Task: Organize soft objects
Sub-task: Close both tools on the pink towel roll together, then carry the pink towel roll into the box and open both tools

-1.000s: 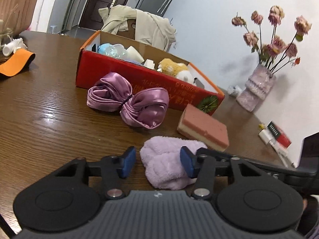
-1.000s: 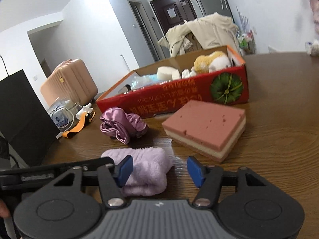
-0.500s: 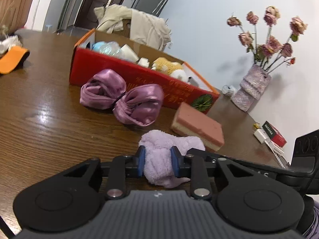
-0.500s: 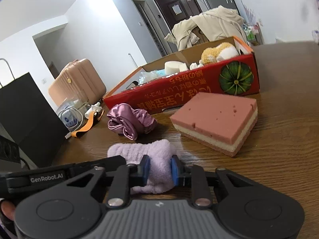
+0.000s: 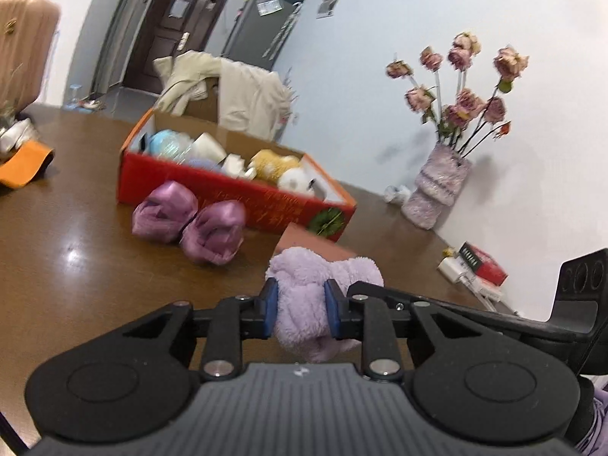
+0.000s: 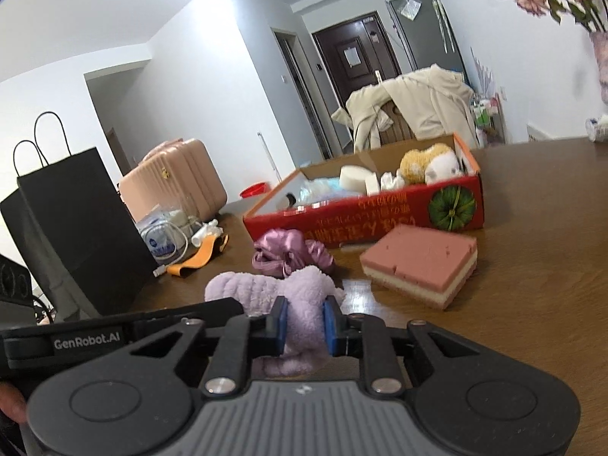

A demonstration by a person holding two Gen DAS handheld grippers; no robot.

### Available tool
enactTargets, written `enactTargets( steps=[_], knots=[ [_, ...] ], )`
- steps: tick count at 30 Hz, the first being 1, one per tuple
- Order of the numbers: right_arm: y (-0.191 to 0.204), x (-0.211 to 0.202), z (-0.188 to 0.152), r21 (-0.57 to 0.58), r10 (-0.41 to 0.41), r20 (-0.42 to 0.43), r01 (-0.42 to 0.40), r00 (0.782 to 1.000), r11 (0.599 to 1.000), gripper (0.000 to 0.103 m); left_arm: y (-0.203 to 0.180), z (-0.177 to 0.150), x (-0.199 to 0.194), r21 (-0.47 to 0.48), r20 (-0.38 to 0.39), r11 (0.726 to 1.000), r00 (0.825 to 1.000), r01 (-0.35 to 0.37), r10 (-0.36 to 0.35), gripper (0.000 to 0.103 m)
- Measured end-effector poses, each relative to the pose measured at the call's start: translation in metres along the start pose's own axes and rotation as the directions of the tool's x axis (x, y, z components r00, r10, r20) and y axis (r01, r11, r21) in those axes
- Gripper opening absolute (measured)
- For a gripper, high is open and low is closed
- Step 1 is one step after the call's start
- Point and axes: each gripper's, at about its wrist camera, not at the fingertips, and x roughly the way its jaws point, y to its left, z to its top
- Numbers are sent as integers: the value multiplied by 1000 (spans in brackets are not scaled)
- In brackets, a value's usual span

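both grippers, left gripper [image 5: 300,309] and right gripper [image 6: 303,323], pinch opposite ends of the lilac fleece cloth [image 5: 323,285]. the red box [image 5: 212,186] lies ahead across the table, beyond the pink sponge [image 6: 421,258]

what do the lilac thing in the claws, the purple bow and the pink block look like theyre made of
Lilac cloth: fluffy terry or fleece, matte, with fuzzy pile; it bunches where both claws pinch it.
Bow: satin-like fabric, with glossy highlights along smooth folds.
Block: probably foam sponge, matte and pitted, pink over a cream layer, with crisp cut edges.
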Motion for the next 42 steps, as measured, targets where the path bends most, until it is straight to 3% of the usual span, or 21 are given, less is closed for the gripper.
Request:
enactTargets(
  steps=[6, 10, 12, 16, 18, 21, 23, 24, 25, 27, 31, 34, 39, 42],
  knots=[
    [-17, 23, 90, -100, -69, 57, 74, 996, 992, 19, -7, 94, 61, -1, -22, 997, 997, 78, -78, 26],
    [-45, 87, 161, -170, -148, -16, 143, 989, 975, 19, 0, 154, 139, -11, -74, 999, 996, 45, -46, 26],
    [-63, 131, 185, -185, -189, -75, 173, 979, 967, 19, 17, 172, 184, -79, -114, 997, 993, 10, -19, 26],
    [-92, 212, 206, -212, -265, -183, 225, 947, 951, 17, 54, 183, 260, -186, -218, 981, 976, -52, 10, 25],
    [-103, 249, 204, -220, -283, -233, 233, 930, 947, 16, 73, 180, 287, -195, -268, 971, 960, -135, 80, 25],
    [-114, 283, 192, -206, -278, -308, 222, 910, 953, 16, 92, 176, 309, -162, -314, 968, 940, -190, 132, 26],
    [-118, 294, 182, -199, -285, -342, 227, 896, 953, 16, 101, 173, 312, -160, -323, 970, 938, -184, 125, 30],
    [-120, 298, 178, -199, -290, -349, 232, 891, 952, 18, 102, 173, 312, -152, -316, 974, 942, -168, 114, 41],
    [-123, 302, 175, -184, -287, -365, 234, 886, 955, 20, 101, 174, 310, -139, -306, 976, 945, -167, 118, 46],
    [-127, 302, 171, -155, -272, -367, 229, 890, 961, 21, 95, 176, 306, -98, -272, 975, 948, -199, 166, 59],
    [-119, 290, 181, -163, -273, -344, 229, 899, 960, 35, 87, 181, 295, -81, -276, 977, 946, -198, 169, 60],
    [-107, 265, 194, -185, -265, -311, 215, 913, 959, 42, 75, 192, 271, -55, -244, 980, 955, -189, 171, 61],
    [-89, 196, 218, -198, -270, -223, 228, 937, 953, 49, 47, 205, 207, 52, -167, 983, 969, -174, 180, 62],
    [-78, 141, 227, -212, -274, -165, 237, 948, 948, 57, 27, 202, 158, 144, -114, 969, 969, -201, 218, 63]
  ],
)
